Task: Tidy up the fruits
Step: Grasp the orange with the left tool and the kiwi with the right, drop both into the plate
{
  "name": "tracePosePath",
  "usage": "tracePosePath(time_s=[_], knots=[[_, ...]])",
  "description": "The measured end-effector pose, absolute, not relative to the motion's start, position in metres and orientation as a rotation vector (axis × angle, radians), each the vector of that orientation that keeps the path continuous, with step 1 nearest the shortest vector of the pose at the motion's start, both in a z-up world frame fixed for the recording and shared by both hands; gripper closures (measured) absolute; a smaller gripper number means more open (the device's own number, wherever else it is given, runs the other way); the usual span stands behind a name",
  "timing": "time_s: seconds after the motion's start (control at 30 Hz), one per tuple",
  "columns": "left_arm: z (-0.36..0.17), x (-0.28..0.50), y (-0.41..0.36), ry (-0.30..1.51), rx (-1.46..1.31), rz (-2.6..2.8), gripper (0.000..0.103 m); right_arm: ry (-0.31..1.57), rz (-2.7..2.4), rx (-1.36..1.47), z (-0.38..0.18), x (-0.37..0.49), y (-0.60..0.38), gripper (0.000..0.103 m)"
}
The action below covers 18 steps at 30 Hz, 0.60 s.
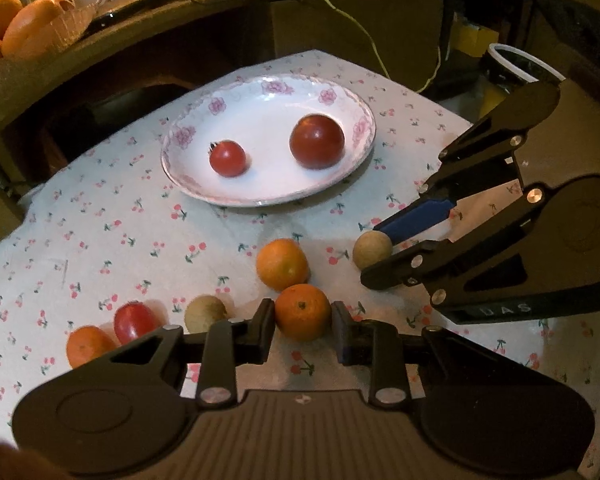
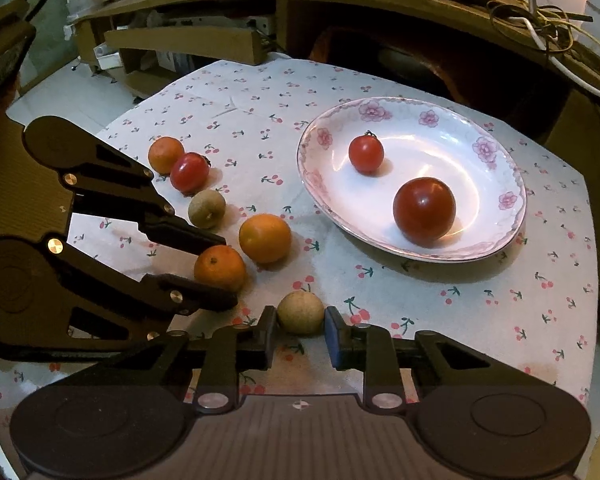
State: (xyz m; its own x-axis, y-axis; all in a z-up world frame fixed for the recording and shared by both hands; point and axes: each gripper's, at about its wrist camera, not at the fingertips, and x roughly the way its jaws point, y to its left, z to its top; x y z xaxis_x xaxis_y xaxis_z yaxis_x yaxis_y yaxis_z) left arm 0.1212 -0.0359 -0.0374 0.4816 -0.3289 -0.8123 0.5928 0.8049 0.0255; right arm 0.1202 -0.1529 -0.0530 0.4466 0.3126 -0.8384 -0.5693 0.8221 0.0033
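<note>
A white floral plate (image 1: 356, 120) (image 2: 508, 184) holds a small red tomato (image 1: 228, 158) (image 2: 366, 154) and a bigger dark red tomato (image 1: 317, 141) (image 2: 424, 210). On the cloth lie two oranges, a third orange (image 1: 86, 344) (image 2: 165, 155), a red tomato (image 1: 135, 321) (image 2: 189, 172) and a tan longan (image 1: 205, 313) (image 2: 207, 208). My left gripper (image 1: 303, 322) (image 2: 230, 270) has its fingers on both sides of the near orange (image 1: 303, 312) (image 2: 220, 268). My right gripper (image 2: 300, 326) (image 1: 374, 250) has its fingers on both sides of a tan longan (image 2: 301, 314) (image 1: 372, 249). Both fruits rest on the cloth.
The second loose orange (image 1: 282, 264) (image 2: 265, 238) lies just beyond the gripped one. The cherry-print cloth (image 1: 100, 240) (image 2: 460, 300) covers a small table. A wooden desk (image 1: 140, 28) with cables and a bowl of oranges (image 1: 16, 28) stands behind.
</note>
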Motion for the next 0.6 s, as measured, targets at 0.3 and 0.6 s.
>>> tracePosePath(time_s=[0.3, 0.6], knots=[[-0.017, 0.129, -0.039, 0.842, 0.308, -0.555, 0.068, 0.889, 0.524, -0.241, -0.028, 0.123, -0.161, 0.076], [-0.007, 0.149, -0.048, 0.798, 0.305, -0.517, 0.068, 0.846, 0.452, -0.22, -0.019, 0.135, -0.168, 0.076]])
